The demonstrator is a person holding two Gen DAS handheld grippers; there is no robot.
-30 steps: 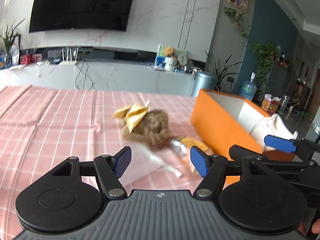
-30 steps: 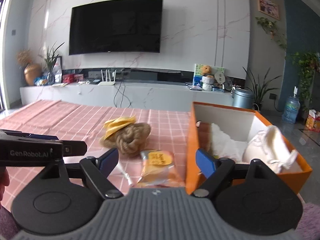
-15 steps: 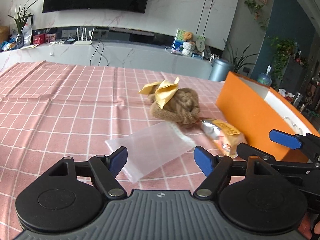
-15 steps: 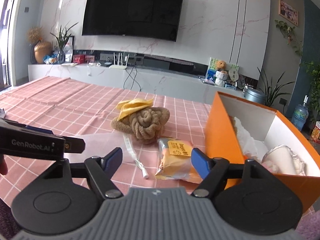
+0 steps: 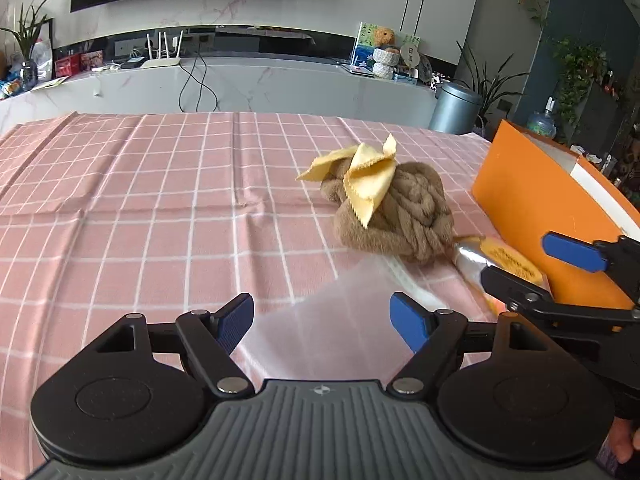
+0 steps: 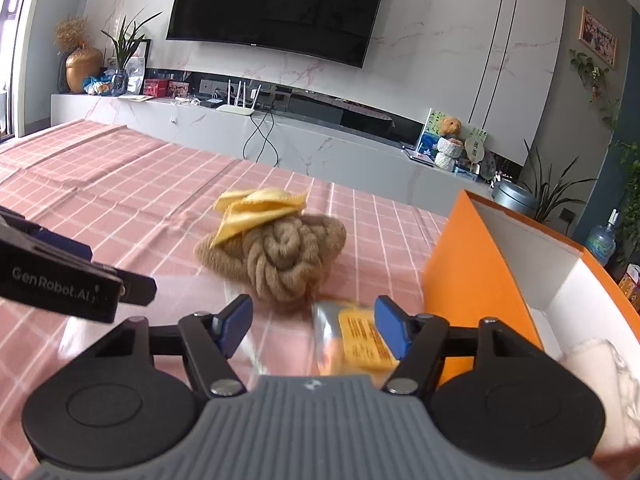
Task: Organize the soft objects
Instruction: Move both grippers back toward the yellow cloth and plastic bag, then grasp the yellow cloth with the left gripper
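Observation:
A brown knotted plush point(image 5: 394, 216) with a yellow cloth point(image 5: 368, 184) on top lies on the pink checked tablecloth. A clear plastic bag point(image 5: 360, 292) lies flat in front of it, and my left gripper point(image 5: 324, 322) hovers open over the bag's near part. To the right a wrapped snack point(image 6: 360, 336) lies beside the orange box point(image 6: 472, 276). My right gripper point(image 6: 313, 326) is low over the snack with its jaws closing. The snack sits by the right pad, and no pad visibly presses on it. White soft items point(image 6: 600, 364) lie inside the box.
The tablecloth point(image 5: 140, 220) stretches bare to the left and far side. Beyond the table edge are a white media console point(image 6: 200, 128), a metal bin point(image 5: 456, 106) and potted plants. The box wall stands close on the right of both grippers.
Both grippers have moved forward and down toward the plush, bag and snack, which now look larger. The right jaws have narrowed. The left jaws have widened a little.

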